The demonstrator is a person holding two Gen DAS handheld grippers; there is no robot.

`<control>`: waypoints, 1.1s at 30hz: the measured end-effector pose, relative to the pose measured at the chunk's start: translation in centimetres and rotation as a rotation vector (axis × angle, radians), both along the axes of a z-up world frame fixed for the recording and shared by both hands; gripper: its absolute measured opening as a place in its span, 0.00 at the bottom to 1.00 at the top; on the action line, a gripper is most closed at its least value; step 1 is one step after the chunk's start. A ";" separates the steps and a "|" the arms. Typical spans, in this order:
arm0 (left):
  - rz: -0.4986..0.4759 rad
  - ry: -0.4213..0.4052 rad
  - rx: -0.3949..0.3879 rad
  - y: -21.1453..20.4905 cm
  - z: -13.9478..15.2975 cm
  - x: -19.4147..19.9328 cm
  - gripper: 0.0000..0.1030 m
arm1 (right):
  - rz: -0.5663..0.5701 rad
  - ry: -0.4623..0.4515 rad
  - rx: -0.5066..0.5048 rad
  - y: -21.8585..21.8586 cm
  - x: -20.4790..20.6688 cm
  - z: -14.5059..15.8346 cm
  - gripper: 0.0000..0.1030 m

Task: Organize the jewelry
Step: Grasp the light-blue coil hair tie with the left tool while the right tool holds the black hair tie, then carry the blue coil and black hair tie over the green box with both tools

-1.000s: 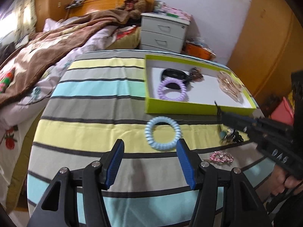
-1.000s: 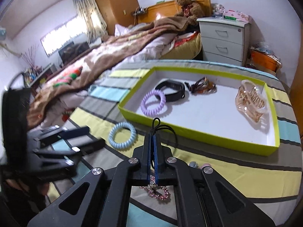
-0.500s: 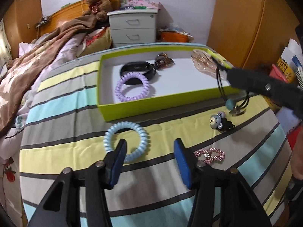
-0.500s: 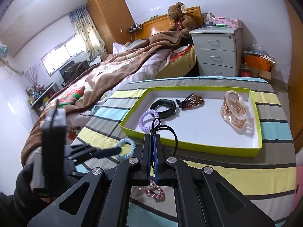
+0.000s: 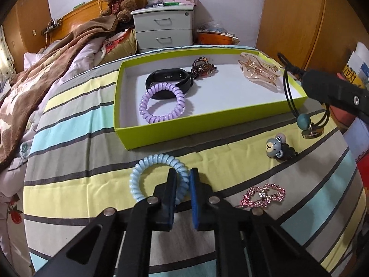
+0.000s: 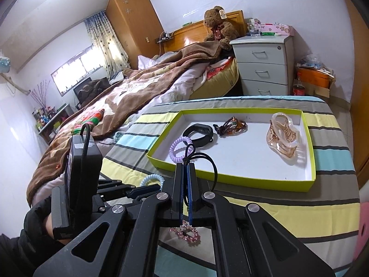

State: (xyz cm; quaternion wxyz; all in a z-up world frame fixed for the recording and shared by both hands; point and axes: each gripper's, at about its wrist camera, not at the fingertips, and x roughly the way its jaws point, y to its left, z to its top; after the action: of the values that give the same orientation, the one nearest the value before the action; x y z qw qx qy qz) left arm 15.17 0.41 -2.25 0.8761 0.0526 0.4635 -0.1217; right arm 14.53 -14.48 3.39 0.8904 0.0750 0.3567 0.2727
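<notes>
The blue coil hair tie [image 5: 156, 177] lies on the striped table [image 5: 73, 124] before the tray's [image 5: 207, 124] near wall, left gripper [image 5: 183, 182] clenched on its rim for lifting. Right gripper [image 6: 185, 168] grasps a black hair elastic [image 6: 207, 161], dangling short of the tray.

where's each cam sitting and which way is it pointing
Left wrist: rides the left gripper, low over the striped cloth, facing the green tray; its fingers straddle the light blue coil hair tie; the right gripper enters from the right.
Right wrist: rides the right gripper, higher, facing the tray and bed; its fingers pinch a black hair tie; the gloved left hand shows lower left.
Shared: tray, purple coil hair tie, teddy bear.
</notes>
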 end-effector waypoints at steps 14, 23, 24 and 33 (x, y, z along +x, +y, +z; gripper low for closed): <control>0.030 -0.076 -0.071 1.2 3.1 -1.1 0.10 | -0.019 -0.020 0.006 -0.7 -0.5 1.0 0.02; 0.022 -0.118 -0.103 1.2 5.6 -1.0 0.10 | -0.043 -0.042 0.021 -1.9 -0.3 2.4 0.02; 0.020 -0.123 -0.107 1.2 6.0 -0.9 0.10 | -0.049 -0.044 0.024 -2.2 -0.1 2.6 0.02; -0.014 -0.144 -0.139 0.1 7.7 1.7 0.10 | -0.099 -0.032 -0.020 -4.0 2.2 2.6 0.02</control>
State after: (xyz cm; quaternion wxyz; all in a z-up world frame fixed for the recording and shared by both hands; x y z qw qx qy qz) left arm 16.91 0.48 5.42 0.9077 0.0036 0.3896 -0.1555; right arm 16.68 -18.47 5.96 0.9091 0.0793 0.3409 0.2258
